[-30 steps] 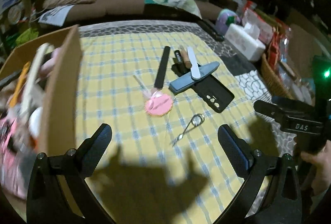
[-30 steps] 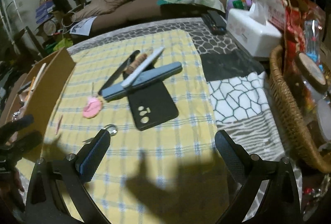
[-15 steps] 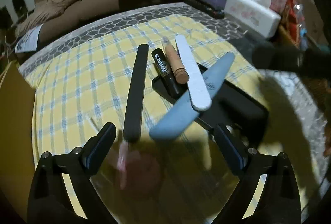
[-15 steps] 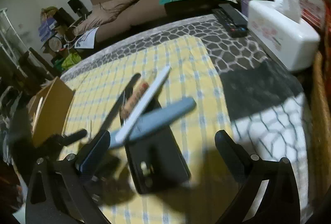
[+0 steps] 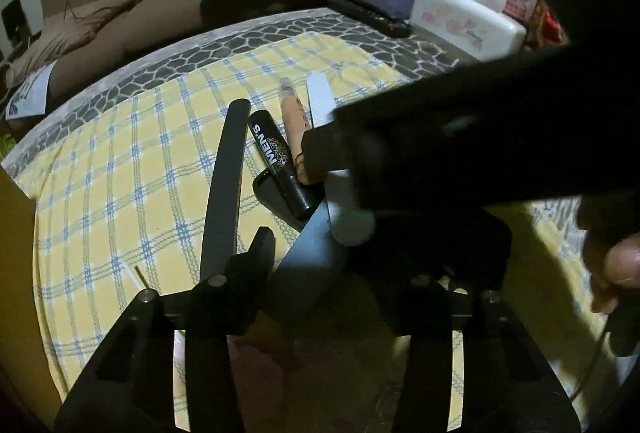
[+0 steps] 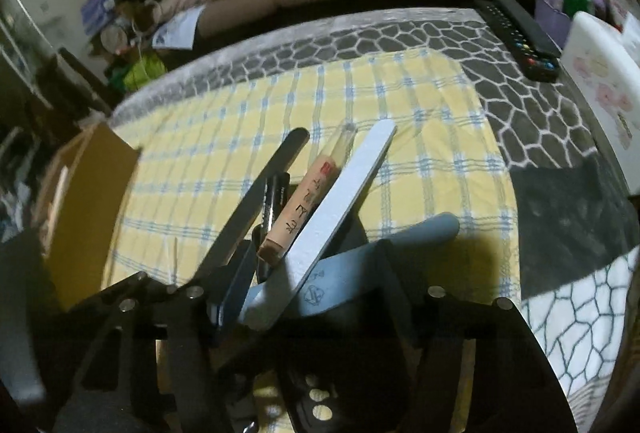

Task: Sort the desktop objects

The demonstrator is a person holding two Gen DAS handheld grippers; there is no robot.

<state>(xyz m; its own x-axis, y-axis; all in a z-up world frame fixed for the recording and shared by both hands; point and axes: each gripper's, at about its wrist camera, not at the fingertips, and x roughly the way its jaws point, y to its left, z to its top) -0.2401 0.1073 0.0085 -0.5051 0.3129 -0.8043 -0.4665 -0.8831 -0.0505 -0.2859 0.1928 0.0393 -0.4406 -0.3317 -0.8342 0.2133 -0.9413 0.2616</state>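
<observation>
Much of the left wrist view is blocked by the right gripper (image 5: pixel 460 137), a dark, blurred mass crossing from the right edge; a hand (image 5: pixel 612 269) shows at that edge. The black phone case (image 6: pixel 344 373) is mostly hidden under gripper frames and shadow in both views, only its camera cut-outs showing.

The items lie in a heap on the yellow checked cloth (image 6: pixel 360 105), which covers a grey patterned table cover (image 6: pixel 532 121). The blue-grey nail buffer (image 6: pixel 352 273) lies across the case, with the white nail file (image 6: pixel 340 209) resting on it.

The left gripper (image 5: pixel 348 265) is closing around the buffer's near end; contact cannot be confirmed. The right gripper (image 6: pixel 316 285) is closing with buffer and file between its fingers; contact is unclear.

The long black file (image 5: pixel 226 185) lies on the cloth just left. The black tube (image 5: pixel 276 161) reads "MEN'S". The peach tube (image 6: pixel 304 209) bears script too small to read.
</observation>
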